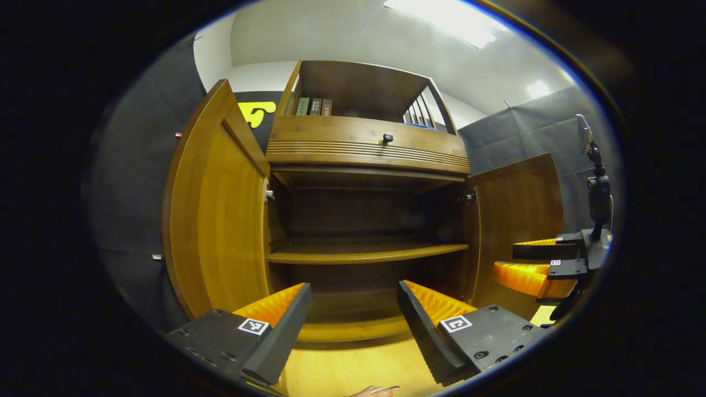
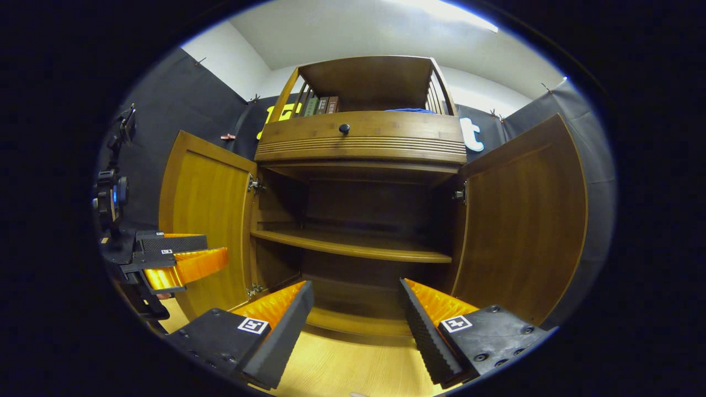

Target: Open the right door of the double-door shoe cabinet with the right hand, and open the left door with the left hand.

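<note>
Shoe cabinet (image 1: 367,220) straight ahead of both tongs, its left door (image 1: 218,215) and right door (image 2: 524,220) swung wide. Left tongs (image 1: 353,309) and right tongs (image 2: 356,309) hover spread over the tabletop (image 2: 342,364), gripping nothing, each off to the other's side

We see a row of books (image 1: 314,106) standing on the top shelf, at its left end, and a blue item (image 1: 417,125) lying at its right end. Below us spreads a pale wooden floor (image 2: 342,366), and a ceiling light (image 1: 444,19) glows overhead.
</note>
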A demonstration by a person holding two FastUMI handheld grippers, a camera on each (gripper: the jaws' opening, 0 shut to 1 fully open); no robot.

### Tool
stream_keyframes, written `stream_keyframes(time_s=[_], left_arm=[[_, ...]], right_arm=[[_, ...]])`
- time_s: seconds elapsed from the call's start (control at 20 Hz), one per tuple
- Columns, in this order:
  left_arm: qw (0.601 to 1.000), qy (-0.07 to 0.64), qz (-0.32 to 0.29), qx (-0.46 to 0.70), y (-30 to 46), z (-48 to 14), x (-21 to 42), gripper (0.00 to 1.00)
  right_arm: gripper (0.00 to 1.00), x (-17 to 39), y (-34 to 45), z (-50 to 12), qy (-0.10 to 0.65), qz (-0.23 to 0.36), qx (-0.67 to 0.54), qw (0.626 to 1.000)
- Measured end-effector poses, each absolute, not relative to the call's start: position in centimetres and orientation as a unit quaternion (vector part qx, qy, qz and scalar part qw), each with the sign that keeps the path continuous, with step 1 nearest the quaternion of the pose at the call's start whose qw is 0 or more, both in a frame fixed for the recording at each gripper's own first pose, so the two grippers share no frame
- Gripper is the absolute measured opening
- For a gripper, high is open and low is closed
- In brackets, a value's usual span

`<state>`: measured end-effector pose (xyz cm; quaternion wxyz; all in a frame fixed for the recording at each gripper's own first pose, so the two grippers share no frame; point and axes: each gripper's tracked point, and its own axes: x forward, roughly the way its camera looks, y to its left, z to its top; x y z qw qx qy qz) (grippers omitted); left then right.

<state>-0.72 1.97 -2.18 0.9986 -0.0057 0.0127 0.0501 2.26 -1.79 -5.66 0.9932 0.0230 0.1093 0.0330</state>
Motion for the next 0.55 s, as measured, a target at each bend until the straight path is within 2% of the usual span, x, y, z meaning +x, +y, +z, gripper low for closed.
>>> stream_keyframes(time_s=[0.55], left_arm=[[0.999,0.011,0.047,-0.006,2.01,-2.04,-0.33,0.97]], right_arm=[[0.97,2.96,-1.50,-5.90,0.111,0.038,0.018,0.993]])
